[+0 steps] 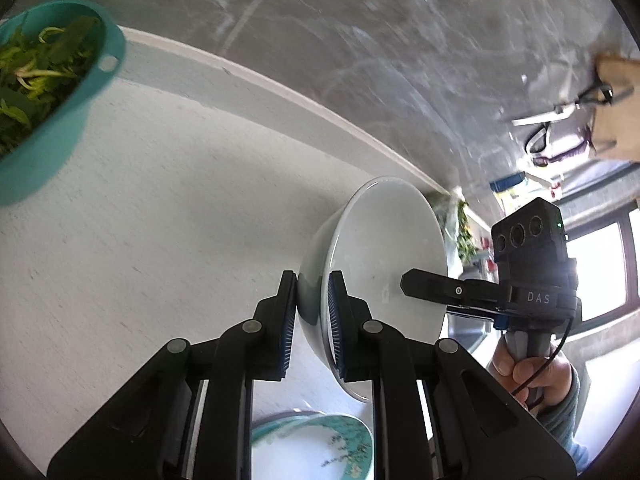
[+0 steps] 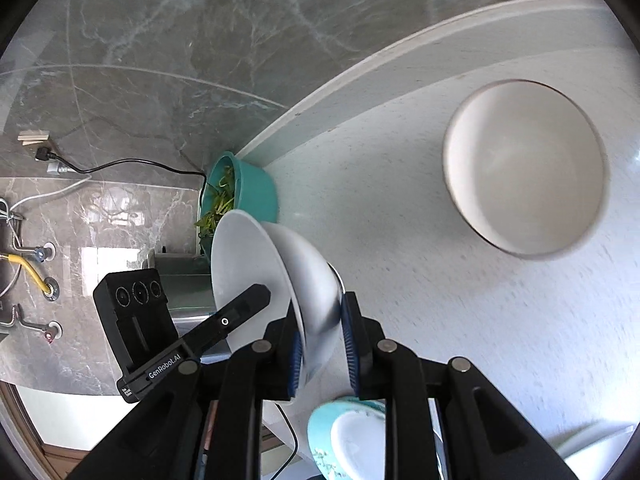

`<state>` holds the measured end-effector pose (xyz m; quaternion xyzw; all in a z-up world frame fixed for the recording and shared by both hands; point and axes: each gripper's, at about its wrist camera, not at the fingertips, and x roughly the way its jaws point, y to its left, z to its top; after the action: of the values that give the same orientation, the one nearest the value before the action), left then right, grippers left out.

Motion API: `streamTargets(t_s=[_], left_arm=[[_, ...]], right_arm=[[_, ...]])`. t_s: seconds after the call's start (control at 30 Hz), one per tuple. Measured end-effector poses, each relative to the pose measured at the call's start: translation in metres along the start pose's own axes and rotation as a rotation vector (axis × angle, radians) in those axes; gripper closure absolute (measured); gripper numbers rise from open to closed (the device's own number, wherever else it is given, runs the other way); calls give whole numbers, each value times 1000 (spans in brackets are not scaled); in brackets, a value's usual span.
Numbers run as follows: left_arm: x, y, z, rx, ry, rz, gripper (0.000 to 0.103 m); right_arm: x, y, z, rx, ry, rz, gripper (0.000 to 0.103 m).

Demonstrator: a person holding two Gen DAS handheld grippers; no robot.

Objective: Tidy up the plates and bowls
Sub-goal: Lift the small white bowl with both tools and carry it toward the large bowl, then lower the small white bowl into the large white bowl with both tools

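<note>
A white bowl (image 1: 384,256) is held off the white counter, and both grippers clamp its rim from opposite sides. My left gripper (image 1: 313,280) is shut on its near rim. My right gripper (image 2: 322,308) is shut on the same white bowl (image 2: 256,264); its finger also shows in the left wrist view (image 1: 436,288). A larger cream bowl (image 2: 524,168) stands upright on the counter at the right. A teal-patterned plate (image 1: 316,448) lies below the held bowl and also shows in the right wrist view (image 2: 344,440).
A teal colander of green leaves (image 1: 48,92) stands at the back left against the grey marble wall, seen also in the right wrist view (image 2: 240,192). A white dish edge (image 2: 596,448) shows at the bottom right. The counter's raised back lip (image 1: 280,92) runs along the wall.
</note>
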<state>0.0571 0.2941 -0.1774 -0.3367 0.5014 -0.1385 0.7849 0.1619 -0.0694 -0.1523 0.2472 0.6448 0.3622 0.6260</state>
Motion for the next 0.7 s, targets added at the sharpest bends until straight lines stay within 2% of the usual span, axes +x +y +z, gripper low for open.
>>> streamTargets(t_s=[0.43, 0.7], left_arm=[[41, -81, -63, 85, 114, -61, 89], [96, -148, -129, 147, 233, -79, 89]], right_arm=[[-75, -52, -63, 97, -91, 12, 80], [-131, -110, -114, 178, -151, 9, 79]])
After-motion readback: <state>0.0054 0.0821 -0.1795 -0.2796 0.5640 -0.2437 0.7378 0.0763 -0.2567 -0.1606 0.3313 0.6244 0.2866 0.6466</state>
